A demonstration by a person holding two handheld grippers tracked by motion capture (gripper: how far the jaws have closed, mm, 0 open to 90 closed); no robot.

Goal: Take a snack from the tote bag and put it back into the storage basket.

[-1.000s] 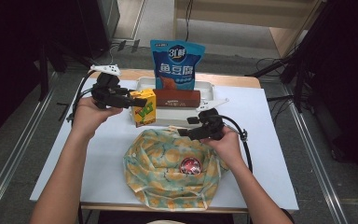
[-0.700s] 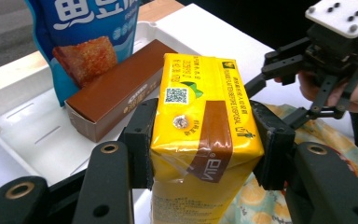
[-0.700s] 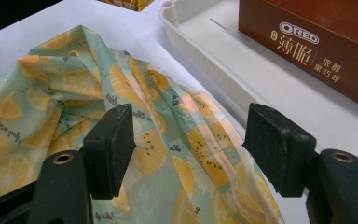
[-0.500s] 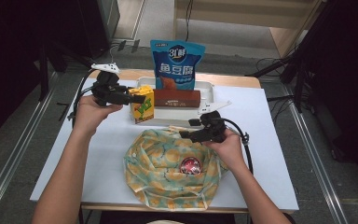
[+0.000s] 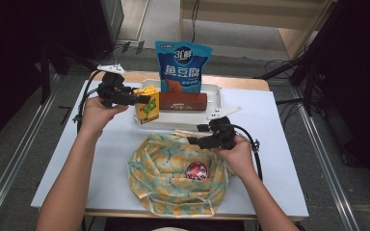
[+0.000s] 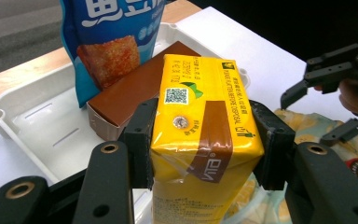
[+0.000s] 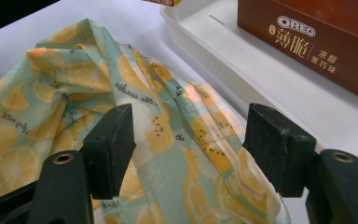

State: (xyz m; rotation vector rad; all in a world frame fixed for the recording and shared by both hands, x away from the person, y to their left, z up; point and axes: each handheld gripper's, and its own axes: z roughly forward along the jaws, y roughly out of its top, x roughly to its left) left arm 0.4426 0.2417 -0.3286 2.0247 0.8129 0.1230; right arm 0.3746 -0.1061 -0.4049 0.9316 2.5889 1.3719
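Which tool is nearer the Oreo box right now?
Left. The left tool grips the yellow drink carton at the tray's left end, right beside the Oreo box. The right tool sits open over the lemon-print bag, in front of the tray.

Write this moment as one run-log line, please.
left gripper: shut on yellow drink carton, above white tray edge | right gripper: open, over lemon-print bag rim | Oreo box: in tray
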